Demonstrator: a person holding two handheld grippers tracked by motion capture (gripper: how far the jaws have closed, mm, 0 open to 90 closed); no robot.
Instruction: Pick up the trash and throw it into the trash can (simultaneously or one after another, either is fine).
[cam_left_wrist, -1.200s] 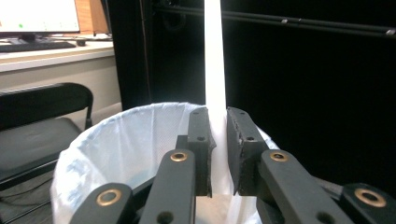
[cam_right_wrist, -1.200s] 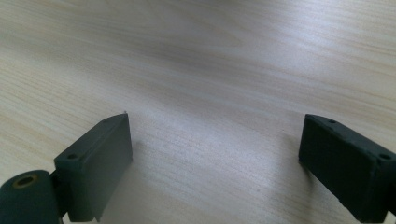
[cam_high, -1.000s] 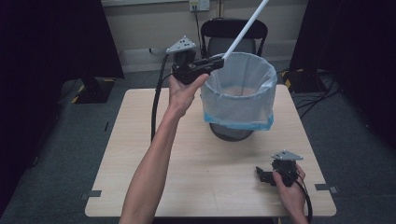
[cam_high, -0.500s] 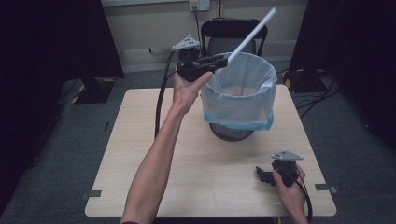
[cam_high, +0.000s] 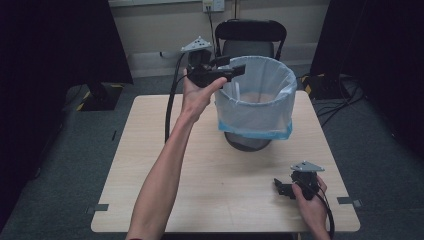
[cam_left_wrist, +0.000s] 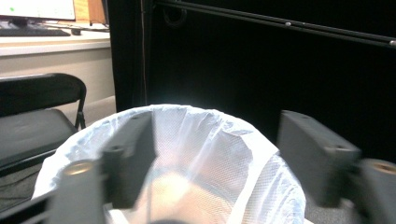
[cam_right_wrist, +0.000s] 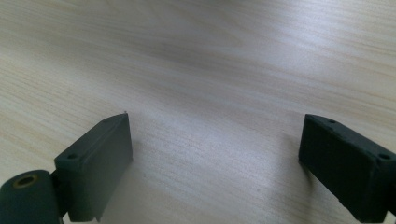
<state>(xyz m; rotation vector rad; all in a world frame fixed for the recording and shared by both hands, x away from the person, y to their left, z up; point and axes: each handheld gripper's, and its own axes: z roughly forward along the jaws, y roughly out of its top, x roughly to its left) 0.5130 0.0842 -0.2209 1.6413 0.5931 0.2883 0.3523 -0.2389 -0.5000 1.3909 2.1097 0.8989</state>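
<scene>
Wooden table (cam_high: 165, 165), bin (cam_high: 257, 107) contents unclear

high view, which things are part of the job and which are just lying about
In the job:
- lined bin
- left tool, jaws just opened, nothing between them, at the bin's rim

Lying about:
- right tool, open, resting on the table
- folding chair

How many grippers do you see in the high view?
2. The left gripper is above the rim of the lined bin; the right gripper is on the table, near its right front corner.
</scene>
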